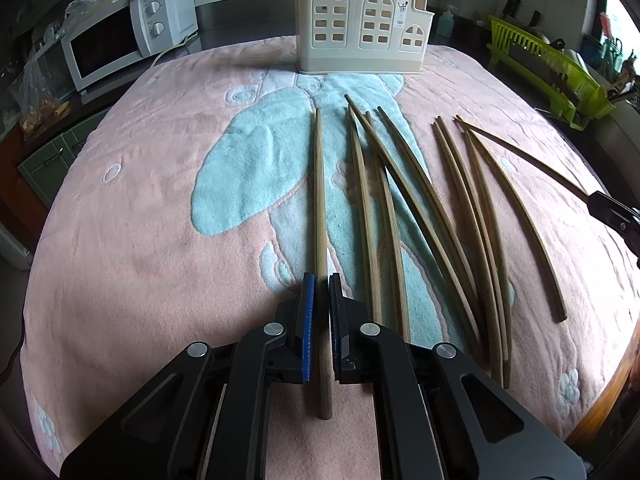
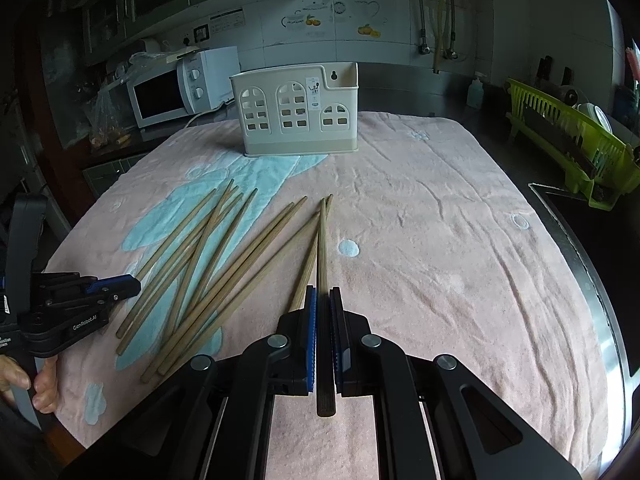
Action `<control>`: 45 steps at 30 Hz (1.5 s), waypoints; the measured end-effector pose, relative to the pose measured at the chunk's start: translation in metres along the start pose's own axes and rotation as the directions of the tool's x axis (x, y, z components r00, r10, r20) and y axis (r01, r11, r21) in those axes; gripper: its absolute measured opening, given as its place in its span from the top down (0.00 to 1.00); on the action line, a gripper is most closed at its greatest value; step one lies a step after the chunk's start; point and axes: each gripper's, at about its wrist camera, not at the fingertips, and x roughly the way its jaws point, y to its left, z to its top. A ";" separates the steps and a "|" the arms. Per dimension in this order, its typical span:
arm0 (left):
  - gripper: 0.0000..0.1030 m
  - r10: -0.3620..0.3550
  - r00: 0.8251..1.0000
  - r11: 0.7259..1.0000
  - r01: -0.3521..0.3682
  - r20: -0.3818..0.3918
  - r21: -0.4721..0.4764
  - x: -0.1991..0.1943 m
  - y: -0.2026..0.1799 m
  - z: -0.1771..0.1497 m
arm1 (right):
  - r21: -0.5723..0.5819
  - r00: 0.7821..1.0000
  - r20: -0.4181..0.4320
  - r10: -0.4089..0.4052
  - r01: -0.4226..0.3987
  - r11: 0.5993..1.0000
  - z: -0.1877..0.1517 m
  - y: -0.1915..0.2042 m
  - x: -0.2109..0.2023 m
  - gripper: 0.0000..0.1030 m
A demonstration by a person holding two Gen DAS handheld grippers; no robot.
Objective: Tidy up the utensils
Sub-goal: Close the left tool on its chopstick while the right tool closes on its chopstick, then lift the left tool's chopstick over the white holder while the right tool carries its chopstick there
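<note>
now the left tongs (image 1: 322, 284) are pinching a slim brown wooden chopstick (image 1: 319, 184) near its thick end, its tip aimed toward the cream plastic utensil holder with arched window cut-outs (image 1: 360, 28); the right tongs (image 2: 323, 296) are likewise closed on another wooden chopstick (image 2: 321, 256), which runs forward between the blue pads; the rest of the loose wooden chopsticks (image 1: 420, 208) lie fanned and partly crossed on the pink towel with a pale blue pattern (image 1: 160, 200) covering the table, between the two tongs; the holder stands upright at the far edge of the towel; a white microwave oven (image 2: 168, 96) sits beyond the towel to the left, a lime green dish rack (image 2: 568, 140) to the right.
</note>
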 end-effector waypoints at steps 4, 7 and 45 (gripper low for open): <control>0.95 -0.010 1.000 1.000 0.010 0.013 -0.013 -0.002 0.002 0.000 | -0.013 1.000 0.024 0.001 -0.001 1.000 0.006 0.001 -0.007 0.94; 0.95 -0.023 0.999 0.999 0.024 0.046 -0.027 -0.011 0.003 0.001 | -0.010 0.999 0.038 0.012 -0.012 1.000 0.011 -0.001 -0.012 0.94; 0.95 -0.117 0.930 0.990 0.138 0.349 -0.036 -0.103 0.006 0.117 | -0.164 0.970 0.084 0.230 -0.214 0.963 0.143 -0.007 -0.035 0.94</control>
